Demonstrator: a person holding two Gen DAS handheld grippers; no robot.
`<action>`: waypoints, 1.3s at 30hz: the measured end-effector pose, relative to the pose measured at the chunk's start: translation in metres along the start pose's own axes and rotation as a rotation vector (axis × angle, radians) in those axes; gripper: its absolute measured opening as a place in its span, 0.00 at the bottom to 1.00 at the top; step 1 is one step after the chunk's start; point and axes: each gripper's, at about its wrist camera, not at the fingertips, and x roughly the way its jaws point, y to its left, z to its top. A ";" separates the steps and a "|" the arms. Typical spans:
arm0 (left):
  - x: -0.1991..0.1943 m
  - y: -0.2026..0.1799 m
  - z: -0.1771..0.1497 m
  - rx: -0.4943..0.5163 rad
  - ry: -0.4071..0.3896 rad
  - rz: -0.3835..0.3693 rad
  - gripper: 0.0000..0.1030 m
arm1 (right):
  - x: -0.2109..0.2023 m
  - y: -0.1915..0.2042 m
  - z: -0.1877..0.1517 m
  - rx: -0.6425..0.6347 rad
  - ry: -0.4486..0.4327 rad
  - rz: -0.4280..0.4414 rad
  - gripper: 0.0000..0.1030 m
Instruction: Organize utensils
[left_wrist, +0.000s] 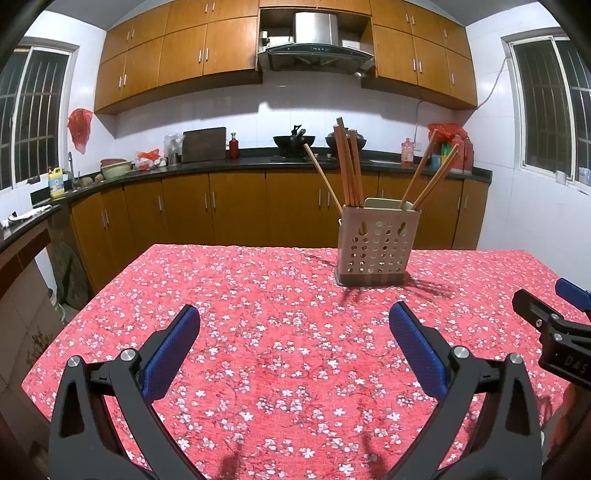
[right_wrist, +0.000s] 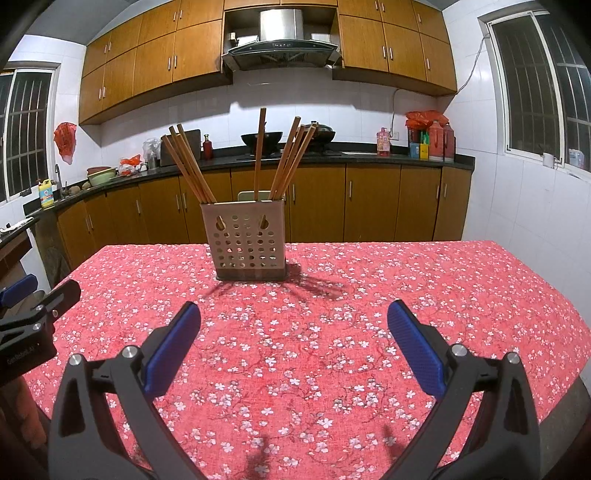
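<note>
**Chopsticks upright in the holder, both grippers empty**

The brown wooden chopsticks (right_wrist: 192, 168) stand fanned out in the beige perforated plastic utensil holder (right_wrist: 246, 240), which sits on the bench ahead of your right gripper (right_wrist: 293, 321), slightly to its left. From your left gripper (left_wrist: 294, 323) the holder lies ahead and to the right. Both grippers hover spread wide over the red floral tablecloth (right_wrist: 406, 295), holding nothing. Your grippers sit side by side, apart.
</note>
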 end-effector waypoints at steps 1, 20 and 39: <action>0.000 0.000 0.000 0.000 0.000 0.000 0.98 | 0.000 0.000 0.000 0.000 0.000 0.000 0.96; 0.003 0.002 -0.001 -0.006 0.008 -0.008 0.98 | 0.000 0.000 0.000 0.001 0.001 0.000 0.96; 0.005 -0.001 -0.003 -0.017 0.017 -0.020 0.98 | 0.002 0.001 -0.001 0.000 0.003 0.003 0.96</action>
